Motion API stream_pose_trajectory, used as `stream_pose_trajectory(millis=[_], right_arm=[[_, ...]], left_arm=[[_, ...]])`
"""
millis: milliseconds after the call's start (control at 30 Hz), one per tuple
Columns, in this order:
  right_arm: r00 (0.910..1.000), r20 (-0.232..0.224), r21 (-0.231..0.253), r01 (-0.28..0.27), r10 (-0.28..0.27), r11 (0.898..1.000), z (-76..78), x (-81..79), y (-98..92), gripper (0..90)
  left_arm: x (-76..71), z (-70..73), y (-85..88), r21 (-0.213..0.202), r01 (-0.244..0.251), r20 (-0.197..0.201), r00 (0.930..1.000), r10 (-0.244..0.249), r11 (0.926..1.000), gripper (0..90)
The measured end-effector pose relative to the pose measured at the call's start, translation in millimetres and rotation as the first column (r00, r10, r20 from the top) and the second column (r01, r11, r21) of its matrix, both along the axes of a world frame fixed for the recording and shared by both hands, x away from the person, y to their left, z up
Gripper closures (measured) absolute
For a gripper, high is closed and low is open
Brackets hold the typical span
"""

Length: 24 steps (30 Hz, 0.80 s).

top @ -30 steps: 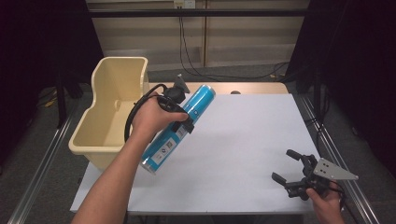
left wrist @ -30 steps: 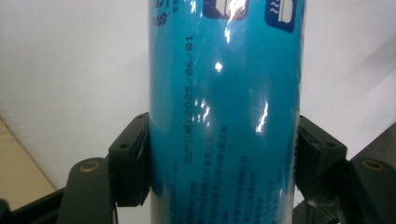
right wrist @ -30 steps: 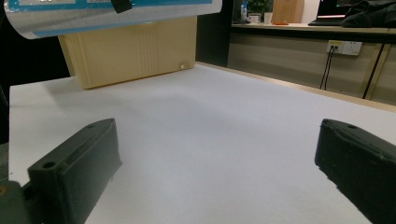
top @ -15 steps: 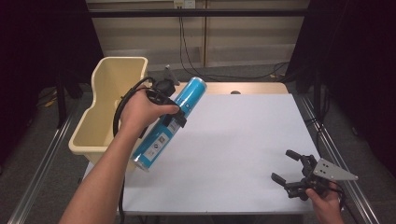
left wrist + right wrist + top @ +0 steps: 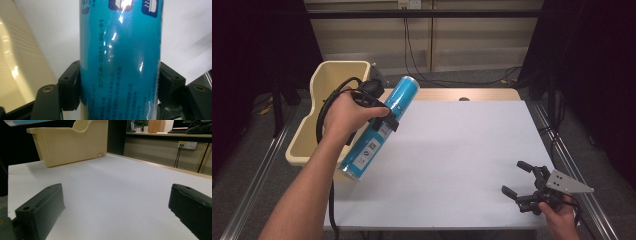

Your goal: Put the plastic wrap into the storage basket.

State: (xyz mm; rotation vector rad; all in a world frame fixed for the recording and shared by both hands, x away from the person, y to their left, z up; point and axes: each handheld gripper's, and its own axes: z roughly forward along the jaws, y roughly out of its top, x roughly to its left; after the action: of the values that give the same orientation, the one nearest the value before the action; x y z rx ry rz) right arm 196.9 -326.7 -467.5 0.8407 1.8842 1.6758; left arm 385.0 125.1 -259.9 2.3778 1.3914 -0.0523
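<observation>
two hand-held grippers: left (image 5: 384, 117) clamped on tilted blue can (image 5: 379, 130), right (image 5: 518, 185) wide open, empty

Looks like a lab or test room: white table (image 5: 462, 150) on metal rails, black curtains (image 5: 592, 60) at both sides, wall sockets (image 5: 187, 145) and an office desk (image 5: 170, 133) upper right.

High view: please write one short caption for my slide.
Left claw holds a blue can tilted beside the cream bin; right claw rests open.
</observation>
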Motion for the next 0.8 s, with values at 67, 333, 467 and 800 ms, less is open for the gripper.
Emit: stream_pose_trajectory(millis=[67,333,467,800], right_arm=[[1.0,-0.002,-0.001,0.0,0.0,1.0,0.0,-0.1,0.4,0.0],[1.0,-0.003,-0.002,-0.008,0.008,1.0,-0.2,-0.4,1.5,0.0],[1.0,-0.003,-0.006,-0.009,0.009,1.0,-0.4,-0.4,1.6,0.0],[0.9999,-0.007,-0.007,-0.011,0.011,1.0,-0.9,-0.3,2.7,0.0]], left_arm=[[0.1,2.5,5.0,0.003,-0.004,0.01,0.9999,0.004,1.0,32.0],[-0.8,8.7,25.5,-0.004,-0.066,0.023,0.9975,0.066,0.9978,32.1],[-1.3,12.3,37.0,0.001,-0.096,0.028,0.995,0.096,0.9954,32.1],[-5.5,18.7,63.2,-0.001,-0.168,0.027,0.9855,0.168,0.9858,32.1]])
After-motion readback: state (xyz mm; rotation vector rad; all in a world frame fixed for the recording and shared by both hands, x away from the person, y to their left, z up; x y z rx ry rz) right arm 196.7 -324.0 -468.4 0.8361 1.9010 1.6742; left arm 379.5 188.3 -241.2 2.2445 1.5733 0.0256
